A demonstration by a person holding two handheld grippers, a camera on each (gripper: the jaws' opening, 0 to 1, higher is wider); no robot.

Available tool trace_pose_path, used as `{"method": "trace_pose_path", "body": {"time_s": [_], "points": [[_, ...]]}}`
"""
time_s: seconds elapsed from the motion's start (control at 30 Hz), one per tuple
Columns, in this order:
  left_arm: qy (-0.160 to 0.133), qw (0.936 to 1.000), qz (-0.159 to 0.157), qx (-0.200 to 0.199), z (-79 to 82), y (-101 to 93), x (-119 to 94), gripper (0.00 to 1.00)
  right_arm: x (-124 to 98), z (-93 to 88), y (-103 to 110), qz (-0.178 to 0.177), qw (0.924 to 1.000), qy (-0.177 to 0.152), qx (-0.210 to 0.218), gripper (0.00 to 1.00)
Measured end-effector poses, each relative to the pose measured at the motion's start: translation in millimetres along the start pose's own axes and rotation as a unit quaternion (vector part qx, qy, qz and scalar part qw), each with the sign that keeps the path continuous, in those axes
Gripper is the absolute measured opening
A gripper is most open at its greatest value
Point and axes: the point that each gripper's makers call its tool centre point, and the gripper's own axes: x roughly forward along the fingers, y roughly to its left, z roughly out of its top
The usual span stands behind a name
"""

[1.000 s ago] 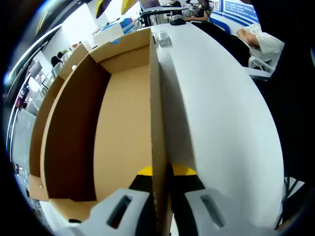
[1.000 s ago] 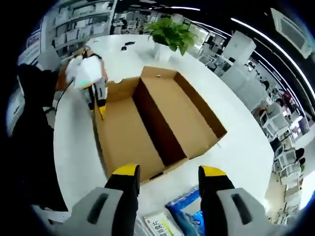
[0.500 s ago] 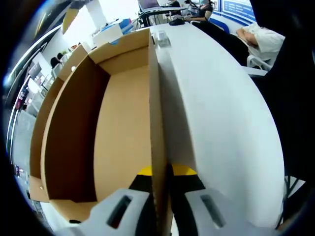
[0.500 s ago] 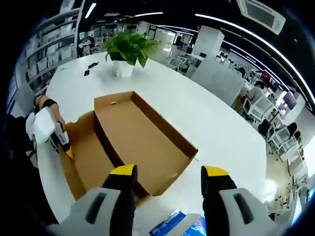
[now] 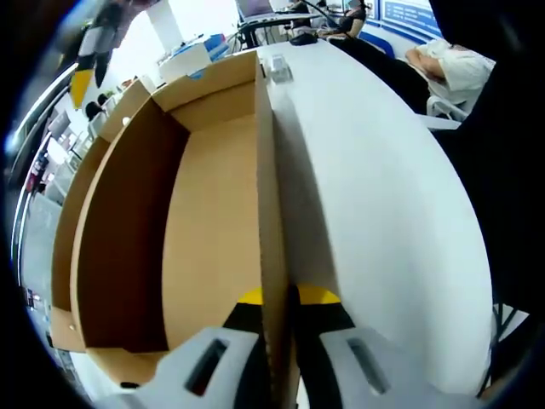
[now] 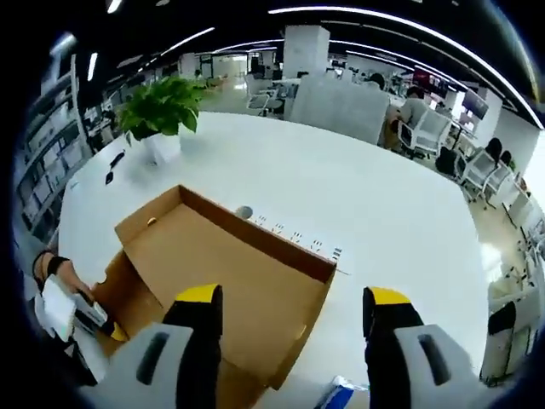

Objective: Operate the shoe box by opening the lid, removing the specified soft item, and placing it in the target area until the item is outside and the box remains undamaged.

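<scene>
My left gripper has its jaws pinched on the thin cardboard wall of the shoe box, one yellow-tipped jaw inside the box and the other outside, with the wall edge running straight up between them. In the left gripper view the box stands open on the white counter, its brown floor bare as far as I can see, and its far wall rises at the top of the picture. The other gripper comes in at the upper left, a grey body with a yellow tip, held above the box.

My right gripper hangs over the box with its jaws wide apart and nothing between them. In the right gripper view I see the open shoe box from above, lying on the counter; the left gripper grips its near wall at the lower left, with a hand behind it. A white power strip lies just beside the box's far wall. A potted plant stands well apart toward the far end of the counter, with a small dark object near it. A blue packet shows at the lower edge between my jaws; I cannot tell what it is. I cannot make out a soft item inside the box.
</scene>
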Motion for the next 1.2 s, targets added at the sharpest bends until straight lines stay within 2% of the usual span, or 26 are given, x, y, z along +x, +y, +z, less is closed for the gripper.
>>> {"method": "trace_pose_path", "body": {"time_s": [0.33,0.47,0.6,0.83,1.2], "points": [[-0.001,1.0,-0.001,0.003,0.2,1.0,0,0.03,33,-11.5,-16,-0.009,0.9976,0.019,0.066,0.72],[0.0,1.0,-0.001,0.002,0.5,1.0,1,0.03,40,-18.4,-13,-0.011,0.9966,0.027,0.078,0.72],[0.001,1.0,0.0,0.002,0.5,1.0,1,0.03,56,-22.9,-22,-0.023,0.993,0.036,0.11,0.71],[0.001,1.0,0.0,0.002,0.1,2.2,1,0.03,60,-27.5,-22,-0.036,0.9911,0.04,0.122,0.68],[0.0,1.0,-0.001,0.002,0.8,1.7,2,0.03,55,-40.2,-22,-0.061,0.986,0.04,0.15,0.41]]}}
